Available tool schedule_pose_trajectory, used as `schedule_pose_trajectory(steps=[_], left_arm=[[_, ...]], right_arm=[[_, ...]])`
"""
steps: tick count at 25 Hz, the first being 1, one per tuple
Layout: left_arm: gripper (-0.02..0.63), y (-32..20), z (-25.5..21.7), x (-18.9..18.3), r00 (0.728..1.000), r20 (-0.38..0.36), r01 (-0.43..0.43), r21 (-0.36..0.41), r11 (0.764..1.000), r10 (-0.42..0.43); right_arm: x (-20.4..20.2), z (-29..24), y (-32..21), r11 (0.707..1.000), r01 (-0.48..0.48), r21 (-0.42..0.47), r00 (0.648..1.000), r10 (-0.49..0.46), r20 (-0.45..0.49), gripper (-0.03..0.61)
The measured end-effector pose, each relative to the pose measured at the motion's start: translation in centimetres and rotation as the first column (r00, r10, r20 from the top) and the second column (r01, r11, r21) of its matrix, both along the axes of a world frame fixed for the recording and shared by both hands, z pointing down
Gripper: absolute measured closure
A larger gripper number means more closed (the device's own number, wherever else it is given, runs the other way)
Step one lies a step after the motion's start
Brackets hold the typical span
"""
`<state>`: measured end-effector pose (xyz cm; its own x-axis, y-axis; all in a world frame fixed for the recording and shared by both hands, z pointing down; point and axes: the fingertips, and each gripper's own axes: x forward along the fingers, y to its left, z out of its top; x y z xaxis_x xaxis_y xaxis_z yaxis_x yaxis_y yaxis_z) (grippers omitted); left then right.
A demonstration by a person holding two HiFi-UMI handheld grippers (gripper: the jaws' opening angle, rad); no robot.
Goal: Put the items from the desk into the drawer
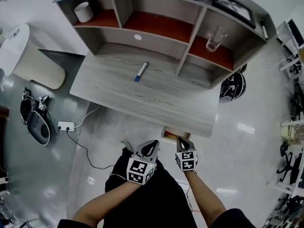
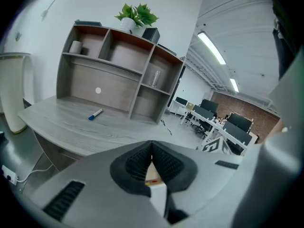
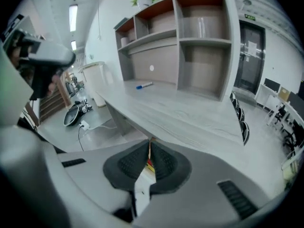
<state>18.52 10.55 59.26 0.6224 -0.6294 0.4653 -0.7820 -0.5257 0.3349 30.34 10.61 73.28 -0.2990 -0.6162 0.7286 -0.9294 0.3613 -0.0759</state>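
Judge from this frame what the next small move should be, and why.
Probably raise the left gripper toward the blue marker and open its jaws, which stand together on nothing. The marker is the only item lying on the desktop. The drawer shows just a sliver beneath the front edge, beside the right gripper, so it may need pulling out further first.
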Motion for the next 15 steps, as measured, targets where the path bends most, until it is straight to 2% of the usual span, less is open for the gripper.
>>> schedule_pose_trajectory(steps=[5, 12, 15], left_arm=[[0.601, -0.6, -1.0, -1.0, 1.000, -0.010, -0.001, 0.020, 1.000, 0.002], [0.601, -1.9, -3.9, -2.8, 0.998, -0.057, 0.017, 0.062, 0.998, -0.013], [0.601, -3.0, -5.8, -3.4, 0.997, -0.074, 0.021, 0.102, 0.995, -0.014]], right_arm=[[-0.7, -6.7, 0.0, 0.988, -0.074, 0.133, 0.995, 0.065, 0.072, 0.557], [-3.6, -15.9, -1.5, 0.951, -0.094, 0.296, 0.989, 0.055, 0.139, 0.557], [-4.5, -19.2, -2.3, 0.930, -0.112, 0.350, 0.986, 0.060, 0.157, 0.557]])
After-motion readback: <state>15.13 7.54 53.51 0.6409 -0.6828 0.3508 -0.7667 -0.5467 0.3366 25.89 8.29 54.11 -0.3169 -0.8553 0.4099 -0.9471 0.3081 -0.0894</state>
